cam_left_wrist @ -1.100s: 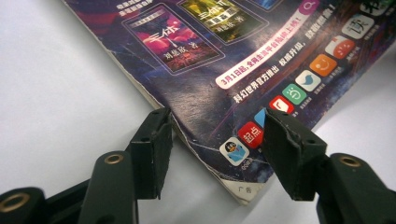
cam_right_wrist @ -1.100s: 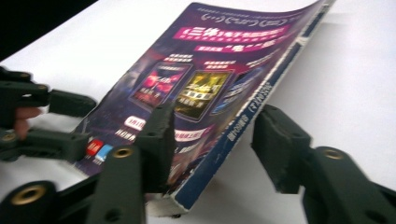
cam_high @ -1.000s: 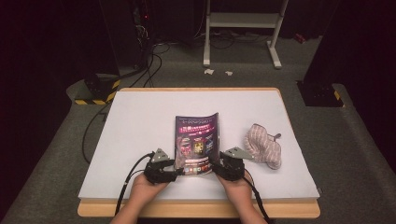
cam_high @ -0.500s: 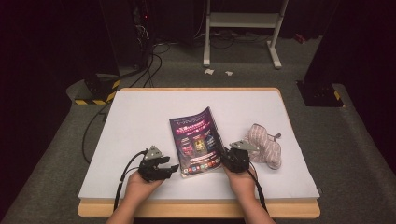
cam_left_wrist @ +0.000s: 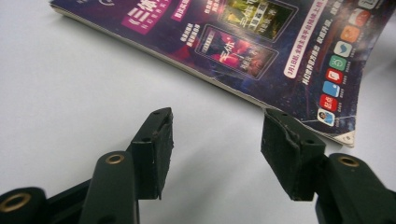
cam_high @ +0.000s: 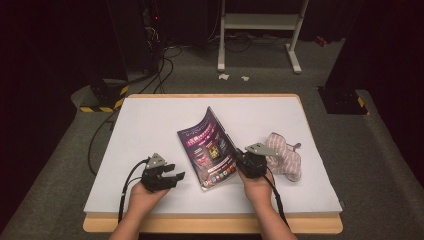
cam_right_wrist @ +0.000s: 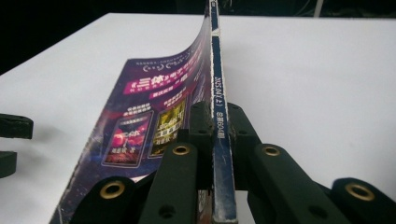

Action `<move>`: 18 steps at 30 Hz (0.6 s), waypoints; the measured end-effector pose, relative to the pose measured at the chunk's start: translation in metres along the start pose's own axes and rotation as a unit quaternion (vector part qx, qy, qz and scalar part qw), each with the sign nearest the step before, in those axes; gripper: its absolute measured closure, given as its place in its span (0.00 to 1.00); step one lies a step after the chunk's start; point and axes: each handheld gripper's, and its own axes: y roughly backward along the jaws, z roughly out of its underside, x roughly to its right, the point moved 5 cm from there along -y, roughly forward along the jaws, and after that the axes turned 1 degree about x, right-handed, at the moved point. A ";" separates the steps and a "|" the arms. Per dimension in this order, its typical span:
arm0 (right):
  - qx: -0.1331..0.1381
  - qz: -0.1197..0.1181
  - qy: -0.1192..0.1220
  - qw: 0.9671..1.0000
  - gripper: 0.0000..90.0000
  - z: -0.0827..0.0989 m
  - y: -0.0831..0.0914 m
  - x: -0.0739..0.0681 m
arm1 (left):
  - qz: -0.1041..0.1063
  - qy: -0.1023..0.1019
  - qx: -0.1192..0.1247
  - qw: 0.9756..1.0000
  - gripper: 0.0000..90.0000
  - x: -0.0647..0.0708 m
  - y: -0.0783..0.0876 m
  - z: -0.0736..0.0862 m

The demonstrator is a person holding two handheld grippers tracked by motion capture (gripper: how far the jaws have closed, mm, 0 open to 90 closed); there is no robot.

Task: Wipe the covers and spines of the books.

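right gripper [cam_right_wrist: 215,140]: I've just closed it – now pinching magazine [cam_high: 207,150] spine, lifted
left gripper [cam_left_wrist: 217,144]: spread, empty, beside magazine's corner
risk: thin spine slips, pages flop open

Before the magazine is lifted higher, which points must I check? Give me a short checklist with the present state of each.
1. Right gripper shut on magazine spine: ok.
2. Left gripper open and holding nothing: ok.
3. Spine edge raised, opposite edge resting on the table: ok.
4. Cloth pouch lies apart from the magazine: ok.
5. Grip firm enough against slipping: cannot tell.
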 end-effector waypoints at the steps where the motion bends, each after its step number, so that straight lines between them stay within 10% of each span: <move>1: 0.003 0.000 0.004 1.000 0.94 -0.002 0.001 -0.002 | -0.001 0.001 0.003 1.000 0.48 -0.001 0.001 0.000; 18: 0.030 -0.015 0.032 0.999 0.94 -0.029 0.011 -0.018 | -0.006 0.001 0.017 1.000 0.46 -0.005 0.006 -0.003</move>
